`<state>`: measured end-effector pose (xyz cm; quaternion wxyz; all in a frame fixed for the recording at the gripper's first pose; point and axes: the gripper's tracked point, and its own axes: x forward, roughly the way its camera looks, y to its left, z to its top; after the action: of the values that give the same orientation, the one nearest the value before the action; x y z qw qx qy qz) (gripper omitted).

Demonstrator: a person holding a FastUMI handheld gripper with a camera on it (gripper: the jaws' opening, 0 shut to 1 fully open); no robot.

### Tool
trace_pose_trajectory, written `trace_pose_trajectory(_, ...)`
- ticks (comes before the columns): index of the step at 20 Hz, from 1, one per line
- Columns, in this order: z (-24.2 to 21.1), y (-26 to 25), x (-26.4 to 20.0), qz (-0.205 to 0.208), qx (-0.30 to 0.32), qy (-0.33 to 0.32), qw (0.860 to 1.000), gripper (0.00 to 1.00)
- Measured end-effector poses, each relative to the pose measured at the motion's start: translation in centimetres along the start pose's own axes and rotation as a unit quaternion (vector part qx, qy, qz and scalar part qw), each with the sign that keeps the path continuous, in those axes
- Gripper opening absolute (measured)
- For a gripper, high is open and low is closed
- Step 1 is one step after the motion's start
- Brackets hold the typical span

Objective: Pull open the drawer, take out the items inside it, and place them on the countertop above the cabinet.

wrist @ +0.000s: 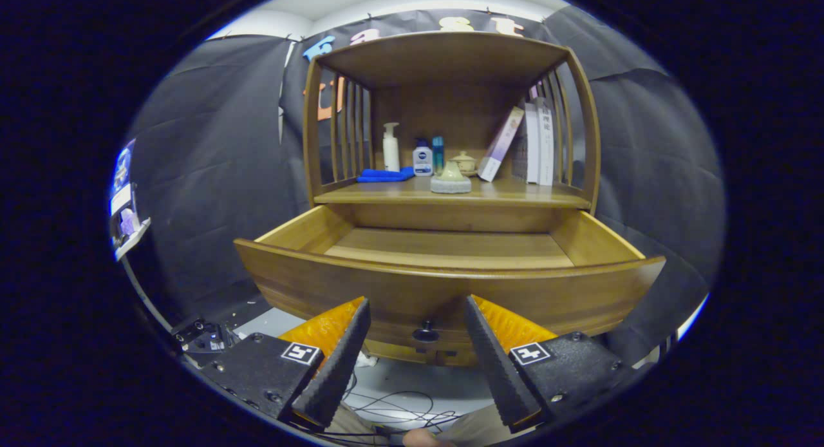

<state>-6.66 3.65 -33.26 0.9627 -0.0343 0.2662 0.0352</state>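
I see my gripper (417,350) with its fingers spread wide and holding nothing. Just ahead of them, the wooden drawer (450,292) stands pulled out, its dark knob (425,334) in line with the gap between the fingers. Beyond the drawer, on the countertop (515,194), sit a blue cloth (385,174), bottles (391,147), a small teapot (450,178) and leaning books (524,144).

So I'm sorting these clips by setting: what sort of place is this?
Likely a staged recording booth rather than a real home: black cloth hangs behind a lone wooden cabinet, its drawer pulled open, and loose cables lie on the floor. The open gripper holds nothing.
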Motion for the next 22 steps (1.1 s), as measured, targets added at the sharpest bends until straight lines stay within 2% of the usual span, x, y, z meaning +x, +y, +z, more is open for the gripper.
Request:
trace_pose_trajectory(3,-0.8,-1.0,1.1,-0.035,0.003,-0.005,0.999,0.93)
trace_pose_trajectory(7,-1.3,-0.6,1.6,-0.065,-0.007,-0.017,0.998,0.93)
trace_pose_trajectory(10,-1.0,-0.9,2.3,-0.086,0.007,-0.025,0.996,0.93)
trace_pose_trajectory(22,1.9,-1.5,7.2,-0.079,0.021,-0.025,0.996,0.95)
